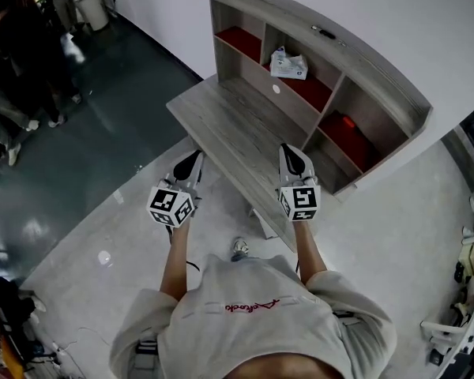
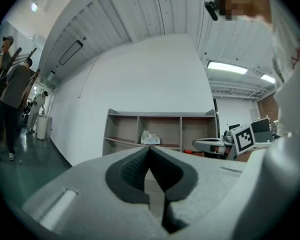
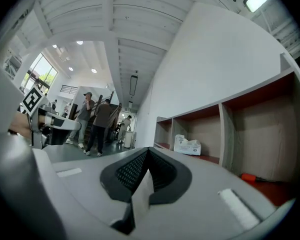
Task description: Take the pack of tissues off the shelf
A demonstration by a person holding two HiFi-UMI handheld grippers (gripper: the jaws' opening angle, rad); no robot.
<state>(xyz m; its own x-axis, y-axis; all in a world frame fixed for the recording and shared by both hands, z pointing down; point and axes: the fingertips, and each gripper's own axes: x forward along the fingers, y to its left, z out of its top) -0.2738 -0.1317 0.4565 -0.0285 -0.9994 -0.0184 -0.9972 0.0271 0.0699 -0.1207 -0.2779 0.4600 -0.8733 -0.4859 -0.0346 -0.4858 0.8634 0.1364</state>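
The reach was only at its start. The pack of tissues point(image 1: 288, 64) lay untouched in the middle compartment of the shelf point(image 1: 395, 93), which stood along the counter's far edge. Both tools hovered level over the near edge of the counter point(image 1: 229, 129), well apart from the pack. The left gripper point(image 1: 191, 163) had its jaws pressed together on nothing, and the right gripper point(image 1: 294, 155) was likewise closed and empty.

To my eye, the next move called for carrying one gripper across the counter to the middle compartment and spreading its jaws before meeting the pack, which looked soft and likely to crumple under a hard squeeze.

The counter was grey wood grain, with a small white disc point(image 1: 276, 89) near its far edge. The compartments had red floors, and something orange point(image 1: 346, 121) lay in the right one. A white wall stood behind. The floor was pale and glossy, turning dark green to the left, where several people point(image 1: 24, 69) stood.
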